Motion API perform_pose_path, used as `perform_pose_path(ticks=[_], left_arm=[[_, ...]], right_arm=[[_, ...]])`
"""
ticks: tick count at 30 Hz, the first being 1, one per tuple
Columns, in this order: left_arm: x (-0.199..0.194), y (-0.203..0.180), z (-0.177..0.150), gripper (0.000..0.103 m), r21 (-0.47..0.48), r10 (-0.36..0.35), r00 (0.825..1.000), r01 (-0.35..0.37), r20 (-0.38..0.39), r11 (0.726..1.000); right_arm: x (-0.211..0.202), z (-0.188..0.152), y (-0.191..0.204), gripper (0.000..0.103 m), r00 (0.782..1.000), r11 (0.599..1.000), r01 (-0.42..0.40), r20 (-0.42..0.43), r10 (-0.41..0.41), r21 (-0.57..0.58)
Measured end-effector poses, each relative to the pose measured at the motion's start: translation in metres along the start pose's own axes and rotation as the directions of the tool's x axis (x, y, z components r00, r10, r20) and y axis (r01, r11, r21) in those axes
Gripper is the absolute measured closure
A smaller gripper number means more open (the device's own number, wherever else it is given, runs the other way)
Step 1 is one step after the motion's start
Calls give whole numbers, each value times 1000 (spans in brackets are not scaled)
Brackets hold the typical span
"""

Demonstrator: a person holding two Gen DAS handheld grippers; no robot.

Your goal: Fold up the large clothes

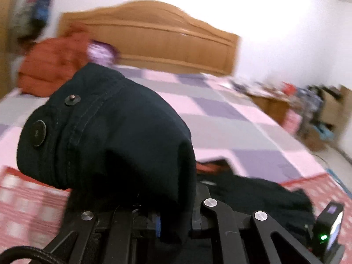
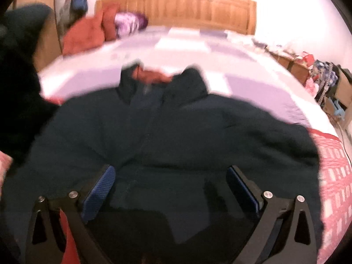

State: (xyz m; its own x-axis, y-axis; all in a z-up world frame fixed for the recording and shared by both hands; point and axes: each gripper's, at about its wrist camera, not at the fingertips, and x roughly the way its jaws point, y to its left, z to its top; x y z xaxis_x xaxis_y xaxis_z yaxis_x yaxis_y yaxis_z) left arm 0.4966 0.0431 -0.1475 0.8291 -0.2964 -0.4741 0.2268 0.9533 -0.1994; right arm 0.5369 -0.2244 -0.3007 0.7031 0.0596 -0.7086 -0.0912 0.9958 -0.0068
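A large dark navy jacket (image 2: pixel 176 132) with a red lining at the collar lies spread on the bed, collar pointing to the headboard. My right gripper (image 2: pixel 170 189) is open just above its lower middle, blue pads apart, holding nothing. My left gripper (image 1: pixel 158 222) is shut on a sleeve cuff (image 1: pixel 105 127) of the jacket, which has snap buttons and stands bunched up over the fingers, lifted above the bed. The raised sleeve also shows in the right wrist view (image 2: pixel 15 77) at the far left.
The bed (image 1: pixel 220 121) has a pink, grey and purple checked sheet and a red patterned cover (image 2: pixel 334 176) at the near end. Red and purple bedding (image 2: pixel 88 30) is piled by the wooden headboard (image 2: pixel 187 6). Cluttered low furniture (image 2: pixel 319 74) stands along the right wall.
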Motion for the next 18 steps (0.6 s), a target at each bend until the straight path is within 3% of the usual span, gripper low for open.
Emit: perform_pose_path(ticks=[3, 6, 9, 10, 12, 15, 18], left_arm=[[39, -59, -25, 92, 37, -53, 996, 56, -65, 998], [82, -103, -65, 91, 91, 3, 986, 13, -169, 996], [116, -128, -104, 85, 175, 101, 955, -52, -280, 983], [119, -137, -114, 80, 215, 123, 951, -62, -283, 975], [120, -161, -120, 47, 274, 134, 949, -54, -284, 960], [100, -187, -119, 26, 258, 12, 960, 64, -280, 964], [74, -191, -108, 22, 196, -127, 960, 179, -250, 964]], right_arm=[[-38, -5, -34, 1, 999, 999, 11, 36, -12, 37], [-60, -19, -68, 1, 999, 998, 40, 27, -42, 54], [-70, -34, -100, 1, 996, 994, 85, -9, -85, 63], [-73, -39, -109, 1, 995, 993, 96, -15, -96, 71], [-79, -48, -127, 1, 993, 989, 118, -27, -116, 89], [-86, -57, -147, 1, 989, 980, 147, -33, -144, 132], [-94, -64, -161, 1, 985, 967, 172, -36, -168, 186]])
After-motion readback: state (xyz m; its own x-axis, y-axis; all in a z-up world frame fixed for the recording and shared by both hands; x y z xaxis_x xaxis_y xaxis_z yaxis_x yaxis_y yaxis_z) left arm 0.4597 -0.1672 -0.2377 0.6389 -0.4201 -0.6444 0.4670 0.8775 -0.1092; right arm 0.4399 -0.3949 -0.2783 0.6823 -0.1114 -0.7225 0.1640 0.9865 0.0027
